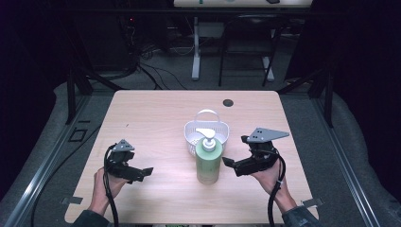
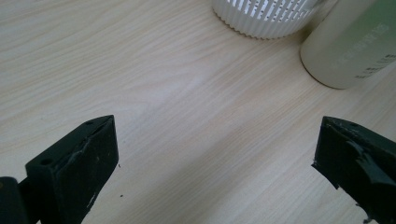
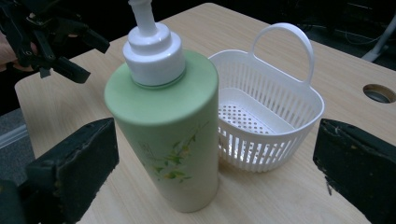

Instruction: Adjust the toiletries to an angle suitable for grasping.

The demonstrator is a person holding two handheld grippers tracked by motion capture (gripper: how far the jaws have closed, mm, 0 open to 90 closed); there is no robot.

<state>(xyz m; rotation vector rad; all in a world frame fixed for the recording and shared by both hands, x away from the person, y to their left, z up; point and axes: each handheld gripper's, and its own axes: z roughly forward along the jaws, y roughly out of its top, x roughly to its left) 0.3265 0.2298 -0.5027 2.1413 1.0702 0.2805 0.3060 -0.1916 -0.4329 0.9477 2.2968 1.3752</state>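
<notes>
Both sets of fingers are spread wide and grasp nothing. From the high view I see my left gripper [image 1: 142,173] held in the person's left hand [image 1: 101,189] low over the near left part of the worktop [image 1: 156,113], well apart from the bottle. Along its own view, the left fingers [image 2: 74,168] frame bare wood grain, with the bottle's base and the basket's ribbed wall at the far upper right.

My right gripper [image 1: 231,165] sits in the right hand [image 1: 269,177] just beside the green pump bottle [image 1: 208,161], pointing toward it, fingers released. In the right gripper view the bottle [image 3: 170,135] stands upright between the two black fingers [image 3: 70,168] but farther out, not touched by either. It has a white pump head and a leaf print on its side.

Behind it, touching or nearly touching, I see a white slotted basket [image 3: 280,126] with an arched handle, standing empty on the worktop. A round dark hole [image 1: 228,102] lies in the worktop beyond the basket.
</notes>
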